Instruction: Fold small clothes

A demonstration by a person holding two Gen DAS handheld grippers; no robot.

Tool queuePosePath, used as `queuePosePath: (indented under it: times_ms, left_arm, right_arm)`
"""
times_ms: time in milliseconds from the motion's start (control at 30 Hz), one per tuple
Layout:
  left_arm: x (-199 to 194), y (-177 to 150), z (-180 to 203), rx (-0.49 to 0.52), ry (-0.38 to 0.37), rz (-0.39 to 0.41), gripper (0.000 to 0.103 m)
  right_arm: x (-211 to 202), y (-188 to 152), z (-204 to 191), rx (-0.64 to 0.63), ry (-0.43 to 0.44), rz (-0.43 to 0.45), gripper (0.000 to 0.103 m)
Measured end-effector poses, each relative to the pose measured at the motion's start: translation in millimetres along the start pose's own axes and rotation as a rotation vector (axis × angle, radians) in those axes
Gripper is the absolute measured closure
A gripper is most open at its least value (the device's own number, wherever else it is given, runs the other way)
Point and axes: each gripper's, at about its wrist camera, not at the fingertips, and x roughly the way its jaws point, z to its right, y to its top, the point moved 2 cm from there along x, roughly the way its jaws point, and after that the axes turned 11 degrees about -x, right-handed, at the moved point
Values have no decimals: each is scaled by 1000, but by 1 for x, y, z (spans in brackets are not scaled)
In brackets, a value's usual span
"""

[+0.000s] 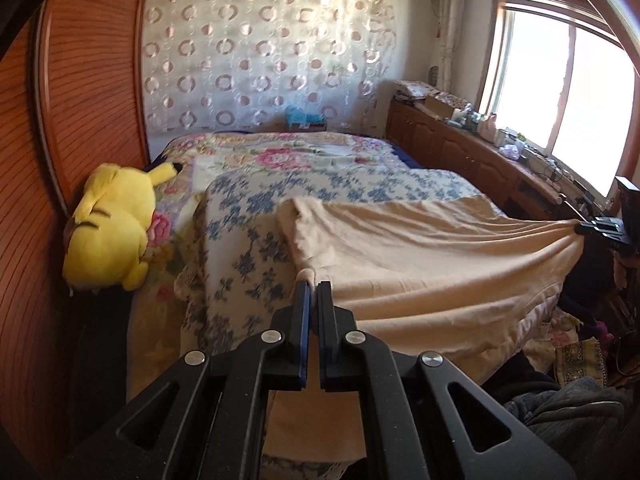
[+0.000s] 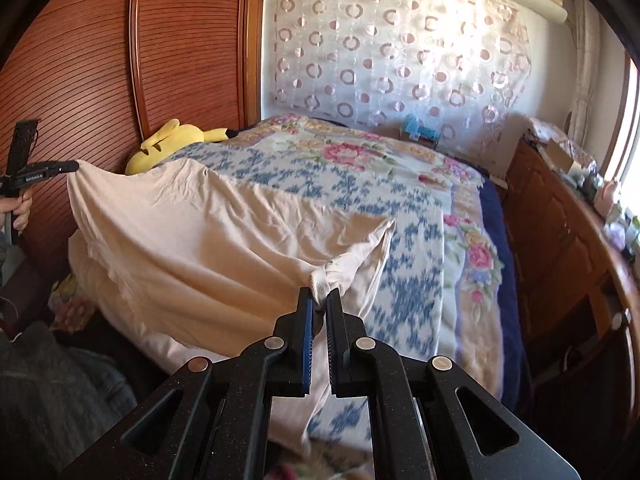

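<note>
The garment (image 1: 420,248) lies on the bed (image 1: 280,160), stretched between the left tongs (image 1: 313,286) and right tongs (image 2: 320,296), with the plush toy (image 1: 116,224) at its left and the counter (image 1: 460,144) along its right.

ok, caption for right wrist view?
Right gripper pinching beige garment corner, left gripper holding the other, over floral bed.

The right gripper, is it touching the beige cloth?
Touching. The right wrist view shows the right gripper shut on a bunched corner of the beige cloth.
</note>
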Motion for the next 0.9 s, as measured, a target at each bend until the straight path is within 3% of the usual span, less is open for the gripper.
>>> queuePosePath:
  times_ms: [167, 300, 367, 433, 600, 900]
  left_arm:
    - [37, -41, -20, -54, 28, -111, 99]
    - [58, -65, -22, -65, 51, -178, 98]
    - [59, -69, -20, -62, 59, -179, 86]
    - [57, -69, -20, -68, 57, -167, 61]
    - [56, -68, -15, -66, 76, -146, 61]
    - [66, -77, -12, -50, 115, -156, 61]
  right_arm:
    - [40, -37, -4, 85, 82, -105, 97]
    - [67, -54, -3, 113, 84, -154, 95]
    - [69, -52, -3, 108, 67, -154, 81]
    - [66, -48, -6, 99, 59, -142, 73]
    - [52, -50, -18, 115, 41, -88, 58]
    - [55, -54, -47, 125, 35, 0, 54]
